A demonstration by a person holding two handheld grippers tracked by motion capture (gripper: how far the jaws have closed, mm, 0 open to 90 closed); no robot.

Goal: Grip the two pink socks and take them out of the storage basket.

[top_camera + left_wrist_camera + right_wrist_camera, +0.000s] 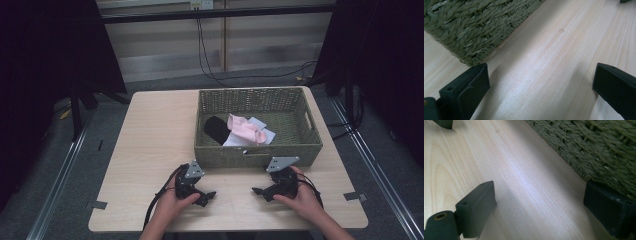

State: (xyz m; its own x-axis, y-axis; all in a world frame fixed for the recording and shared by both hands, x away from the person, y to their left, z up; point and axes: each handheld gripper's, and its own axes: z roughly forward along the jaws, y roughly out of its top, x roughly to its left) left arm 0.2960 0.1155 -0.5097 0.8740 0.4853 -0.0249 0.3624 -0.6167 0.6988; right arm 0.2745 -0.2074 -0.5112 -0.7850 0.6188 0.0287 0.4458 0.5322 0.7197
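Observation:
A green woven basket (258, 155) stands on the far right half of the light wooden table (150, 135). Inside it lie a black cloth (216, 128), a pink cloth (243, 128) and a white cloth (262, 131). My left gripper (209, 195) rests on the table in front of the basket's near left corner, open, jaws pointing right, nothing between them. My right gripper (256, 191) rests in front of the basket's near wall, open and empty, jaws pointing left. The left gripper view has the basket wall (474, 27) close above its left jaw. The basket wall (599, 150) nearly touches the right jaw in the right gripper view.
Bare table top (232, 200) lies between the two grippers. Black cables (210, 65) hang behind the table. Dark curtains (45, 60) flank both sides. Pieces of tape (353, 196) mark the table's near corners.

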